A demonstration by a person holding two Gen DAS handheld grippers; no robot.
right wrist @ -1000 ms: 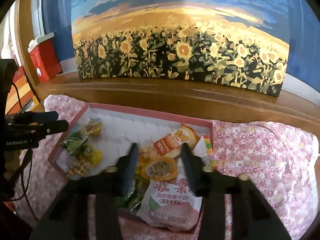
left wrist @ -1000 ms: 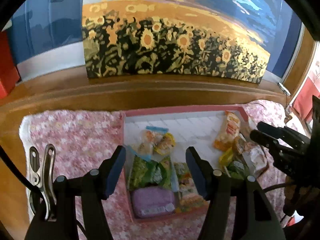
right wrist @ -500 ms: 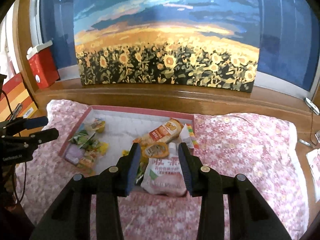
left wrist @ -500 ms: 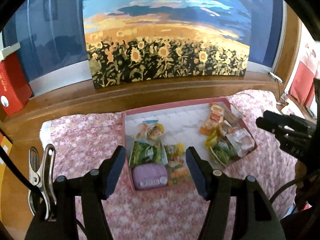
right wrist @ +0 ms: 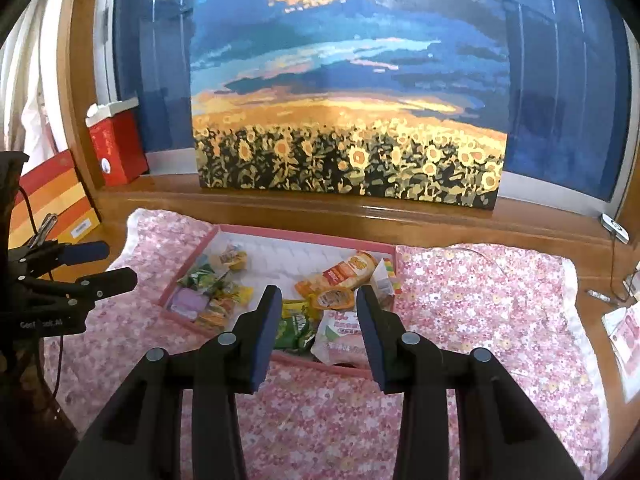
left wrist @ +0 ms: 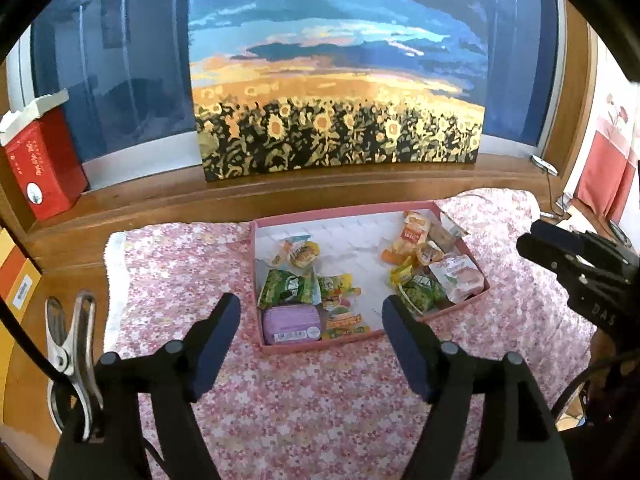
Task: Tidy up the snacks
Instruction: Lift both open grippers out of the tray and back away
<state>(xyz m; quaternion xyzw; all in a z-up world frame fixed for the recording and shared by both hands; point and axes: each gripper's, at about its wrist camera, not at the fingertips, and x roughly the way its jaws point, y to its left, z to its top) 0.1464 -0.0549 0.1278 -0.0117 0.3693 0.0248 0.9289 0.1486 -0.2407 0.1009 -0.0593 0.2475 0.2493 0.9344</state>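
Observation:
A pink tray (left wrist: 340, 212) (right wrist: 304, 234) lies on a floral cloth (left wrist: 180, 264). Its left side holds a purple packet (left wrist: 292, 322), a green packet (left wrist: 288, 286) and a yellow jelly cup (left wrist: 304, 254). On its right side lie an orange pouch (right wrist: 344, 272), a white-pink pouch (right wrist: 340, 340) and another green packet (right wrist: 294, 330). My left gripper (left wrist: 310, 308) hovers in front of the tray's near left corner; its jaws are opening and hold nothing. To the right, my right gripper (right wrist: 318, 304) hangs over the tray's near right edge, open and empty.
A sunflower painting (left wrist: 336, 136) leans on the wooden ledge (left wrist: 160, 200) behind the tray. A red box (left wrist: 40, 168) stands at the far left and an orange-striped box (right wrist: 52, 200) beside it. A metal clip (left wrist: 68, 344) hangs by my left gripper. Cables and papers (right wrist: 624, 328) lie at the right.
Both grippers have drawn back and up from the tray, which now looks smaller and farther off. The left jaws stand wider apart than before.

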